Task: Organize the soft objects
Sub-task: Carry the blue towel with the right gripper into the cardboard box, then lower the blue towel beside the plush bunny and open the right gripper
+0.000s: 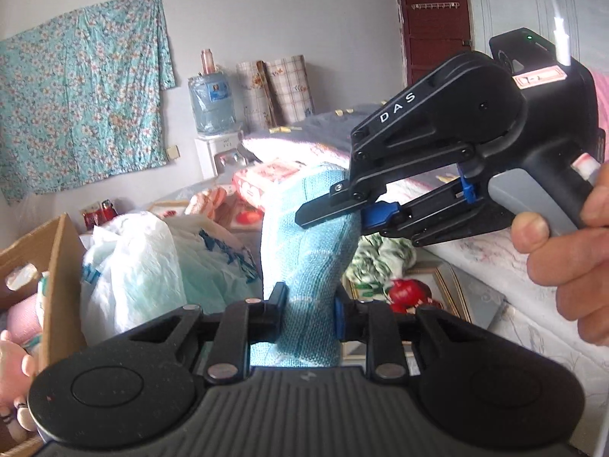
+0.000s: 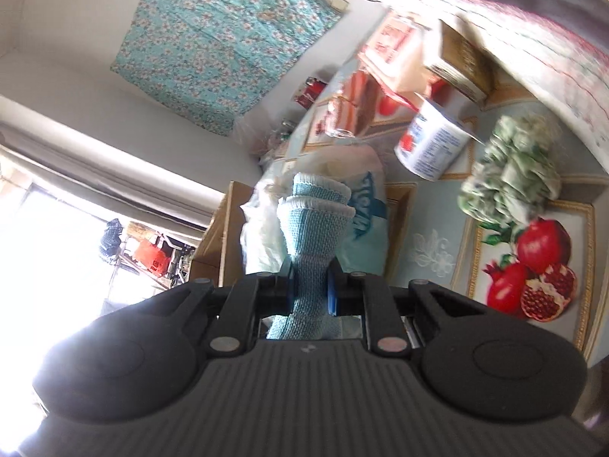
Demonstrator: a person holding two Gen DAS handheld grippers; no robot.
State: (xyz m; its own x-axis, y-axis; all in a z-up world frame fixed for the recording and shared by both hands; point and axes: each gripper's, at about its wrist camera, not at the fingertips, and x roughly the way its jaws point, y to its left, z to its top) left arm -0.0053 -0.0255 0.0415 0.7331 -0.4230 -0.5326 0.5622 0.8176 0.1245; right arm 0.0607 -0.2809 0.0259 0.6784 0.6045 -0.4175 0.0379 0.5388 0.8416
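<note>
Both tools are clamped on the same piece of soft goods, a light blue knitted cloth [image 1: 308, 266]. The left gripper [image 1: 309, 314] pinches it low down, its jaws drawn in on a narrow waist of the fabric, and from there the cloth rises up and away in front of it to the right gripper [image 1: 344, 213], which bites the upper part from the side, with the person's hand [image 1: 563, 259] on its grip. In the right wrist view the right gripper [image 2: 310, 285] squeezes the blue knit [image 2: 314, 228] tight between its blue pads, and the folded, white-edged end flares out just beyond the fingertips. So the cloth's long axis runs from one gripper to the other, held between them and clear of the surface below, and neither hand is nearer: each already has its end. Off to the left gripper's left stands an open cardboard box [image 1: 57, 266] with pink soft things inside, with white plastic bags [image 1: 129, 266] between it and the cloth. A crumpled green-and-white cloth [image 2: 510, 167] lies ahead and to the right of the right gripper, on the pomegranate-printed table cover [image 2: 437, 228]. My reading is that the cloth is being stretched for a fold, and the fold depends on keeping that axis straight between the two grips.
</note>
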